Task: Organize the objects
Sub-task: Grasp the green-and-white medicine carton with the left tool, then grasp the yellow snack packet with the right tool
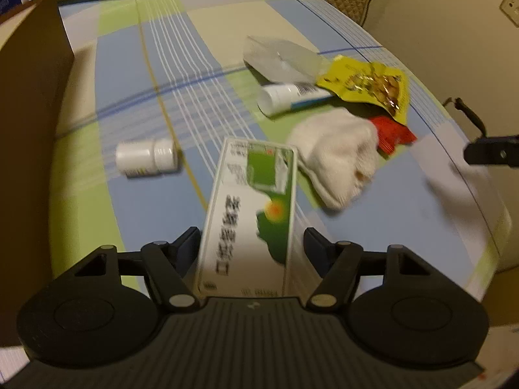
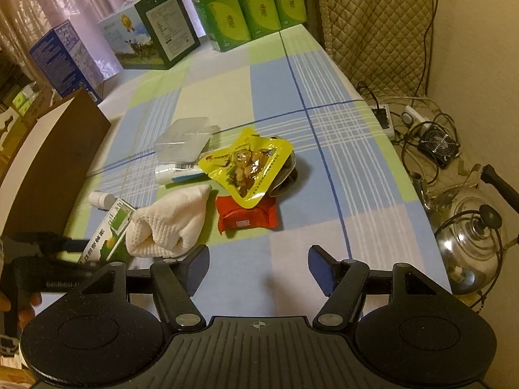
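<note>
We had the left gripper [image 1: 251, 243] clamped on the green-and-white medicine box [image 1: 249, 217], raised over the checked tablecloth [image 1: 207, 26] just beside the white towel [image 1: 337, 155]. Right gripper [image 2: 258, 267] hovered wide apart, holding nothing, near the red packet [image 2: 248, 215].

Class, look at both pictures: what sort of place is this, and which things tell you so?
Probably a room in a home. A checked tablecloth covers the table, a steel kettle sits beside a tangle of cables, and tissue packs are stacked at the far end.
</note>
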`<state>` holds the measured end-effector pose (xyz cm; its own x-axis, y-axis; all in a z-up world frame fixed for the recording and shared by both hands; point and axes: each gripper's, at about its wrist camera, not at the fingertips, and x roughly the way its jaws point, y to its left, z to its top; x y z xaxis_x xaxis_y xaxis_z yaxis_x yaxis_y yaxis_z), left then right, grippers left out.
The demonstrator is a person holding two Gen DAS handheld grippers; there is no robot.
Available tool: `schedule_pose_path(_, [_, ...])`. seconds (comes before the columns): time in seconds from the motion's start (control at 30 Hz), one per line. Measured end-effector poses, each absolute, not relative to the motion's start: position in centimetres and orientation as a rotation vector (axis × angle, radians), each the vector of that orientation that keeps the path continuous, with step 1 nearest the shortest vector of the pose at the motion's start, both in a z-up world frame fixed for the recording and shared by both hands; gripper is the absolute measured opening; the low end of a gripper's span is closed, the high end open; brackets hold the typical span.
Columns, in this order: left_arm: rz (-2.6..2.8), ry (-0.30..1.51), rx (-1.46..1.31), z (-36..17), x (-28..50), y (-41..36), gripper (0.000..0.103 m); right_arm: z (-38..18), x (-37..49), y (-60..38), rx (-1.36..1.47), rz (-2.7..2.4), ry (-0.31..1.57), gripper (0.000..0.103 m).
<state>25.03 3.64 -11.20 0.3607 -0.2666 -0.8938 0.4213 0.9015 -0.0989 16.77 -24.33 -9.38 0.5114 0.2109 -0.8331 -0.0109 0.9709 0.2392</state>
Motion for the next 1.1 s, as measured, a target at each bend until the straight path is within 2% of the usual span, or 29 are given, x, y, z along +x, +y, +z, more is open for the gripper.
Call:
schedule_pose_path(0.13, [-0.434,1.094,0.189,-11.0,26.1,2.5,0.066,-9.5,16.9,-24.4,0.205,0.147,1.027,0.065])
schedule_pose_path(0.3, [-0.413,1.102,0.198,-11.5,26.6,1.9,0.054,-9.6,17.1,-24.7,0.195,0.161,1.008,0.065])
schedule_pose_path(0.5, [-0.336,1.106,0.161,-11.3,25.8,2.9,0.053,-9.2,18.1,-25.3,0.176,0.178,0.925,0.065])
schedule_pose_path(0.77, [-0.183,1.099,0.054,-10.1,24.4,5.9,0.052,-9.5,22.0,-23.9,0.006,0.331,0.836,0.065])
schedule_pose_path(1.1, [-0.069,1.093,-0.032,-9.5,23.1,7.3,0.051,-12.3,26.9,-21.1,-0.249,0.53,0.874,0.071])
